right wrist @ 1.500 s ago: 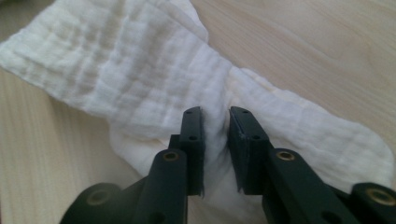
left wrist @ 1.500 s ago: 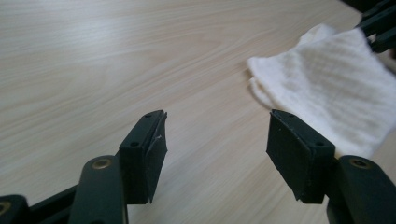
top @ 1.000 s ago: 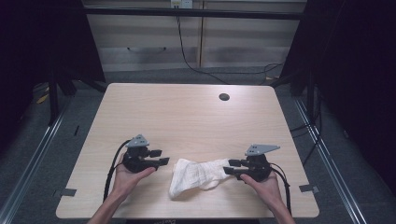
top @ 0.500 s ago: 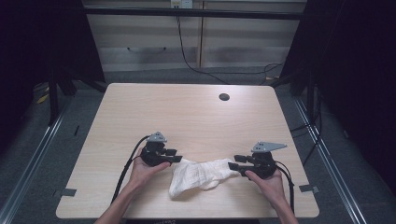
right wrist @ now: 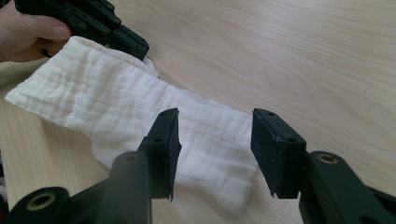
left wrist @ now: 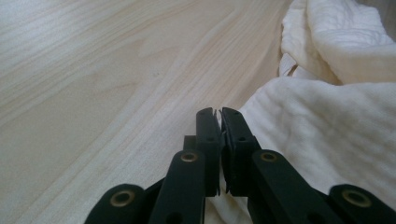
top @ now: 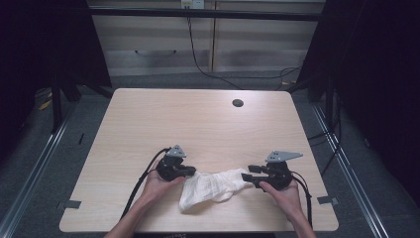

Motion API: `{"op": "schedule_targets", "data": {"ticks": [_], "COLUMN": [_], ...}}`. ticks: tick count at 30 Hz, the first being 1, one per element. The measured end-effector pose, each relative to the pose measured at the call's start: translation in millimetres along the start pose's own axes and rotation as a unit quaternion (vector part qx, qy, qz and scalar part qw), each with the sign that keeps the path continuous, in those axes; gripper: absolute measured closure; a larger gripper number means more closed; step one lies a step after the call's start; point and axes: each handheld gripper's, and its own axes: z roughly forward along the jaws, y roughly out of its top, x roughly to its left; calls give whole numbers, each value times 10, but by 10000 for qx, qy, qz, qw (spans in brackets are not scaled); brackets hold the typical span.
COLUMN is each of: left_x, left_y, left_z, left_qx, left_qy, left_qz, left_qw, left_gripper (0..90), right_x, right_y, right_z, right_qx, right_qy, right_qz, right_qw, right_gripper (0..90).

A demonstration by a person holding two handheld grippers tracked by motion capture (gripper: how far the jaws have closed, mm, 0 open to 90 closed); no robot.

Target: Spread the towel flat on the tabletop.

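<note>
A pale wood-grain table (top: 198, 124) stands on grey carpet before low cabinets, bare but for a small dark round grommet (top: 237, 103) near its far edge and the work at the near edge. There we see a crumpled white gauze cloth (top: 210, 187) lying flat on the tabletop between the 2 hands, bunched into soft folds, its wider end toward the left and a narrower strip running to the right. The black two-jaw left gripper (top: 190, 171) sits at the cloth's upper left corner, and its own view shows the jaws (left wrist: 219, 123) pressed together after closing just now; a thin sliver of something pale shows at the very tips, with the cloth (left wrist: 327, 121) lying just beside them to the right. We judge that it has pinched the cloth's edge, though the caught layer is too thin to see clearly. The right gripper's view agrees, showing those dark jaws (right wrist: 128, 41) resting on the corner of the fabric (right wrist: 116, 102). The black two-jaw right gripper (top: 247, 177) lies low at the opposite end, its jaws parted and having widened a little further just now, straddling the narrow end of the cloth (right wrist: 210, 140) without pressing on it. We take this as 1 corner secured and the other being lined up, so that the cloth can be lifted or spread by 2 ends.
</note>
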Motion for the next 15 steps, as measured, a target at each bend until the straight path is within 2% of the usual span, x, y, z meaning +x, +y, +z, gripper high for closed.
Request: {"op": "schedule_targets", "data": {"ticks": [6, 11, 15], "left_x": [-29, -35, -69], "left_y": [51, 173, 337], "left_z": [-92, -288, -441], "left_qx": [-287, -653, -856], "left_qy": [-50, 57, 116], "left_qz": [-86, -102, 37], "left_qw": [9995, 9978, 9963], "left_gripper": [876, 876, 876], "right_x": [8, 11, 7], "right_y": [4, 0, 14], "right_z": [-4, -18, -19], "right_qx": [-8, 1, -32], "right_qy": [-18, -30, -22], "right_qz": [10, 10, 28], "right_qw": [10000, 10000, 10000], "right_gripper": [511, 506, 506]}}
